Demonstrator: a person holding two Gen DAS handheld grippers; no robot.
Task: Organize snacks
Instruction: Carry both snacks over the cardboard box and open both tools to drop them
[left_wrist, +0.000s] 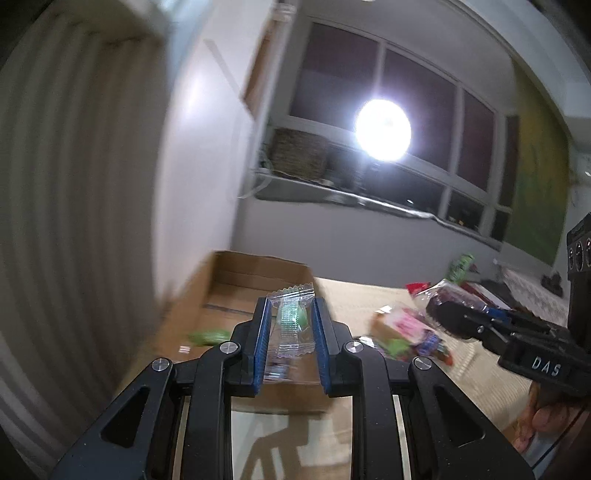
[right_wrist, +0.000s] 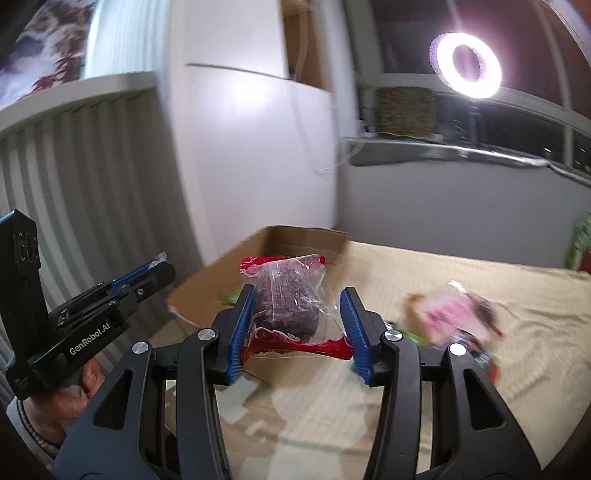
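Note:
My left gripper (left_wrist: 290, 306) is shut on a small green candy in a clear wrapper (left_wrist: 291, 317), held up in front of an open cardboard box (left_wrist: 255, 269). A green snack (left_wrist: 207, 336) lies inside that box. My right gripper (right_wrist: 299, 293) is shut on a dark brown cake in a clear and red wrapper (right_wrist: 288, 302), also lifted, with the box (right_wrist: 306, 240) just behind it. Each gripper shows in the other's view: the right gripper (left_wrist: 448, 314) with its cake (left_wrist: 452, 295), and the left gripper (right_wrist: 160, 264) off to the left.
A blurred pile of colourful snack packets (left_wrist: 406, 332) (right_wrist: 454, 317) lies on the beige cloth (right_wrist: 424, 273) to the right of the box. A green packet (left_wrist: 460, 267) stands farther back. A wall and a ribbed panel (left_wrist: 74, 184) rise behind the box. A person's hand (right_wrist: 66, 406) grips the left tool.

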